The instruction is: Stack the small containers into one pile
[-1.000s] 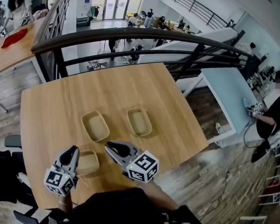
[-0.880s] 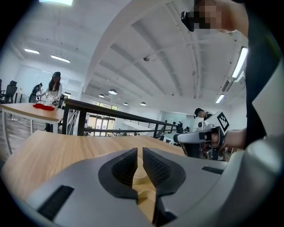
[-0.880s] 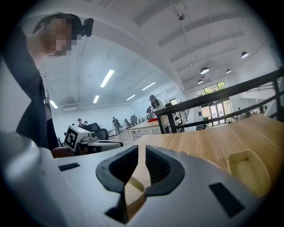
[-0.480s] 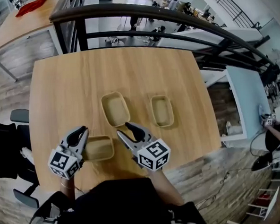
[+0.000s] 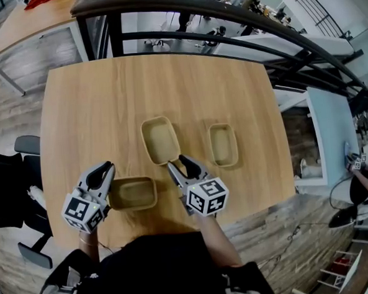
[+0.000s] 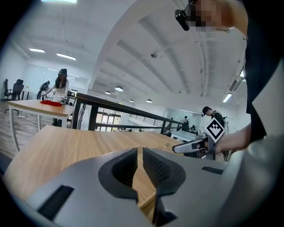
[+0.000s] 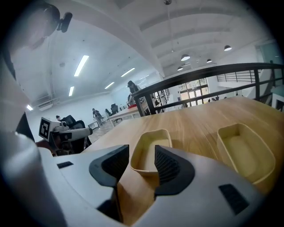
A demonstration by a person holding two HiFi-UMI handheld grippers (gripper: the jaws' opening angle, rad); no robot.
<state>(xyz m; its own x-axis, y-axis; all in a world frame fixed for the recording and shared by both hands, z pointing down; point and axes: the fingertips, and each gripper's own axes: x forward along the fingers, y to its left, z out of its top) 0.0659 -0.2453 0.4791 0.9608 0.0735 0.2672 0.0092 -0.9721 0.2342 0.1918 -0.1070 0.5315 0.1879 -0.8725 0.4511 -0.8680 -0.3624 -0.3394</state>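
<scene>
Container [image 5: 158,138], middle one, end between spread right claw [image 5: 177,162] jaws, seemingly untouched.

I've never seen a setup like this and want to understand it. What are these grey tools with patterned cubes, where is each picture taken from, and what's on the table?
A person holds a grey two-jaw gripper in each hand; the marker cubes belong to them. One camera sits on the person's head, looking down; two more ride on the grippers, looking along their jaws. On the light wooden table lie three shallow tan rectangular containers. The left gripper is clamped on the wall of the nearest container. The right gripper has just opened its jaws; the middle container's near end sits between them, not gripped. The third container lies apart, to the right.
</scene>
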